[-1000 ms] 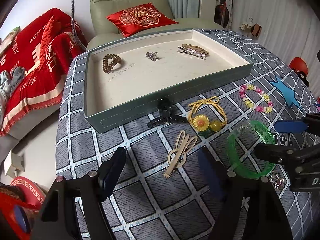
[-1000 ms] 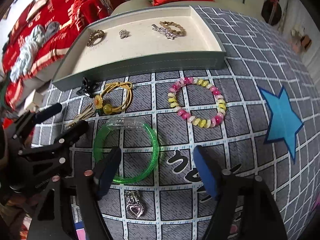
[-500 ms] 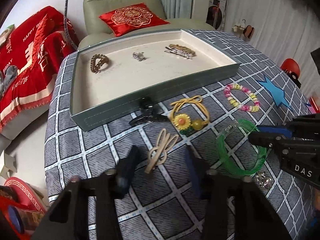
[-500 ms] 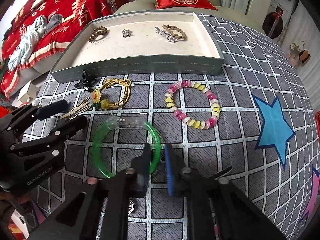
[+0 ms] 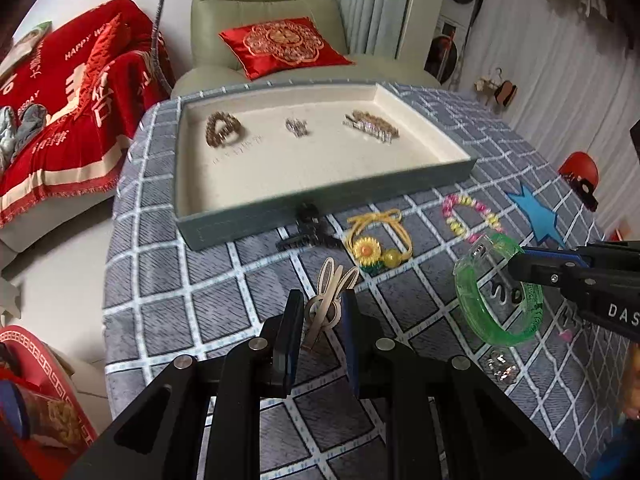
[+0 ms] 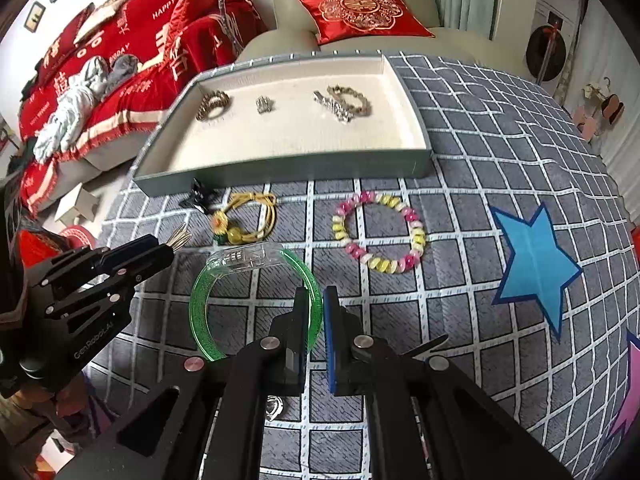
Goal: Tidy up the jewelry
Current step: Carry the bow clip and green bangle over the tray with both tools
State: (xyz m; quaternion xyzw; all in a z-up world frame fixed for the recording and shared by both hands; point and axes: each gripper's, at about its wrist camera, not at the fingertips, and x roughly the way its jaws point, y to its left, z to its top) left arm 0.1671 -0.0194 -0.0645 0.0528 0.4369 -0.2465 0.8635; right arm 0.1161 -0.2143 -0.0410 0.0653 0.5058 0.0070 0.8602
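A beige bow-shaped hair clip (image 5: 334, 280) lies on the grey checked tablecloth, its loop between the pads of my left gripper (image 5: 320, 304). The jaws are closing and the pads look pressed on the clip. My right gripper (image 6: 316, 300) is shut on the rim of a green translucent bangle (image 6: 200, 308). In the left wrist view the bangle (image 5: 472, 300) hangs tilted above the cloth from the right gripper (image 5: 520, 260). Behind both stands the grey-green tray (image 5: 320, 200) with cream lining, holding a gold coil, a small silver piece and a gold chain with a silver clip.
On the cloth before the tray lie a black claw clip (image 5: 308, 232), a yellow sunflower hair tie (image 5: 368, 250) and a pink-yellow bead bracelet (image 6: 380, 232). A small heart pendant (image 6: 274, 406) sits near my right gripper. A green armchair and red-covered sofa stand behind the table.
Both grippers went from wide open to closed: the left around the beige clip, the right on the green bangle. The bangle has since risen off the cloth and tilted.
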